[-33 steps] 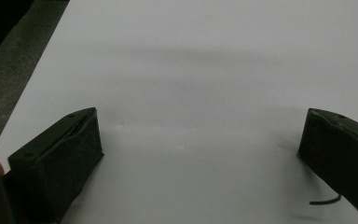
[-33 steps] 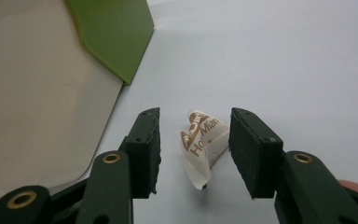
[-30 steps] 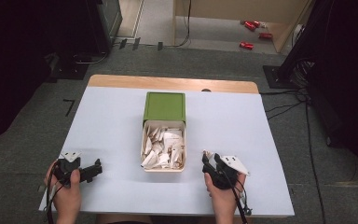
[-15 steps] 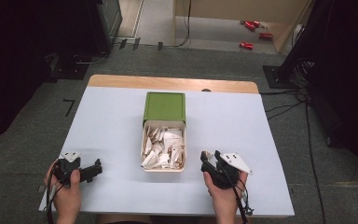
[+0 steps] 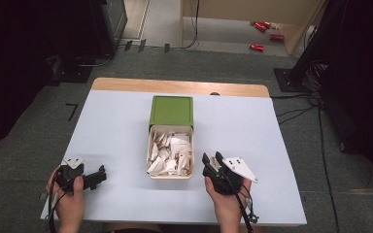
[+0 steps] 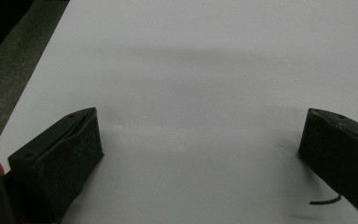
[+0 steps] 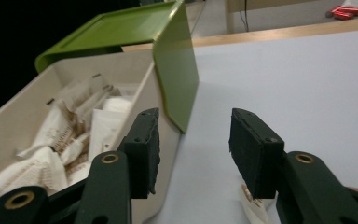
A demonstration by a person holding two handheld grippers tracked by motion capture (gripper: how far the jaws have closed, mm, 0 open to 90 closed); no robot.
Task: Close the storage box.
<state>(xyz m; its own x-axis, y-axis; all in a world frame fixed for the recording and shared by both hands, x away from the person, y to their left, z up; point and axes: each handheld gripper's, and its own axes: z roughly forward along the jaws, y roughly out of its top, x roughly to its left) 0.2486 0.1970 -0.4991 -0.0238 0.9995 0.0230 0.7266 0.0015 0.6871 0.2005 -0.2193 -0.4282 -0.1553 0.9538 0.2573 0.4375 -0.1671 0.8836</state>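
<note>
Grey carpet surrounds the white table, with red cans on the floor far off at 1 o'clock. At the table's centre sits a cream box of paper packets, its green lid swung open toward 12 o'clock.

At 7 o'clock from the box the left hand-held gripper rests low on the table, jaws spread wide with nothing but bare table between them in the left gripper view; it sits where it sat a second ago.

The right hand-held gripper is at 4 o'clock, just beside the box's near right corner. Compared with a second ago it looks lifted a little off the table, and its jaws have just been closing; they now stand partly apart with nothing pinched. In the right gripper view, the left jaw lines up with the box's right wall and the lid's edge rises just beyond. A packet lies on the table below the right jaw, outside the box.

My reading: the right hand is lining up on the box, likely for a packet or the wall, while the left waits. No grasp has been made yet.
</note>
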